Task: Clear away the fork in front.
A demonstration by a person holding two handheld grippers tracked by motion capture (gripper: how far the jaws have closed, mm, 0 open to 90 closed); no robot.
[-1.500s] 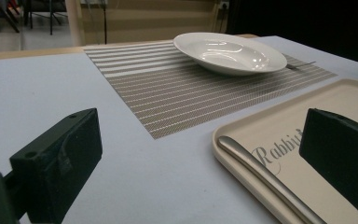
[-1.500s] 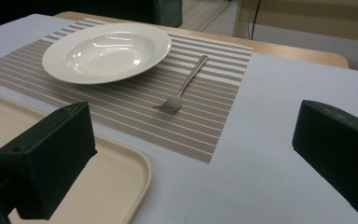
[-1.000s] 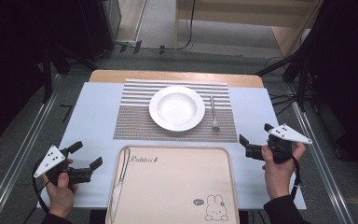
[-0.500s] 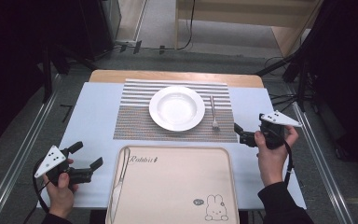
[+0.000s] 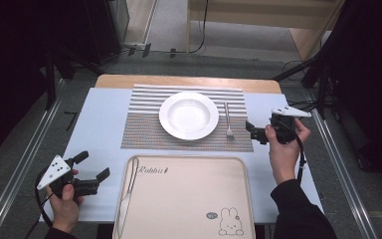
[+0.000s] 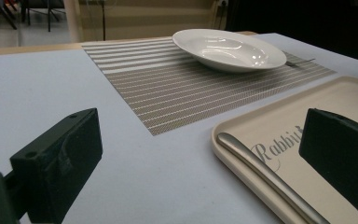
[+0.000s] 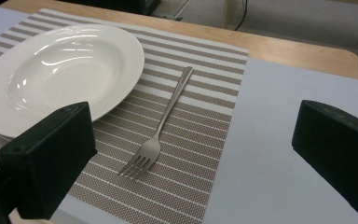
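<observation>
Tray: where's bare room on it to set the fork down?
The tray is bare from the knife along its left rim across to the rabbit print. Crowded: the placemat around plate and fork.

Silver fork [image 7: 161, 128] — flat on striped placemat [image 7: 200, 154], just beside white plate [image 7: 65, 70].

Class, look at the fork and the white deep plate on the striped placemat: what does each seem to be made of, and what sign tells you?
The silver fork looks like brushed metal, probably stainless steel: grey satin sheen, thin tines. The white deep plate looks like glazed ceramic, with sharp glossy highlights; hard plastic cannot be excluded. The striped placemat appears woven, perhaps vinyl mesh.
</observation>
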